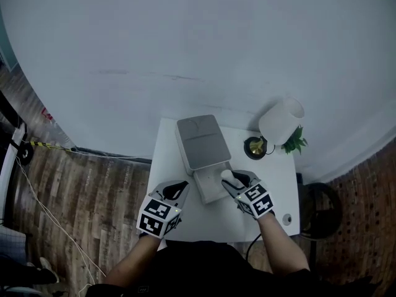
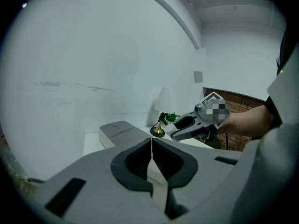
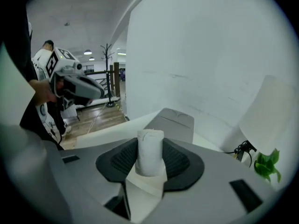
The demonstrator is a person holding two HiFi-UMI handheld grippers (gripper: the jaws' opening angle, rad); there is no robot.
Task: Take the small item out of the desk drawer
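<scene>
Head view: a white desk [image 1: 275, 184] carried a grey drawer unit [image 1: 199, 142], and both grippers were held over the near half of the desk.
Right gripper [image 1: 232, 179]: its jaws stood partly apart, and the dark ribbed pads [image 3: 175, 162] pressed on either side of a small white roll [image 3: 150, 150].
Small white roll, place: clamped between the right pads, clear of the desk, over the pulled-out drawer [image 1: 209, 189] in the head view.
Small white roll, axis: in the right gripper view its long axis ran up the picture, parallel to the pad faces. The round upper end stood out past the fingertips. The lower end merged with a pale shape beneath, so its limit could not be told.
Left gripper [image 2: 152, 164]: the jaws were together, tips meeting along a thin seam, with nothing between them.
Left gripper, place: left of the open drawer in the head view and apart from it, fingertips aimed towards the drawer unit.
Beyond the right fingertips: the closed top of the drawer unit lay ahead. A white lamp shade [image 1: 281, 121] and a green plant [image 1: 296, 142] stood off to the right.
Beyond the left fingertips: the drawer unit lay ahead, with the right gripper to its right and a small brass base [image 2: 158, 130] behind.
Floor: wooden boards showed on both sides of the desk.
</scene>
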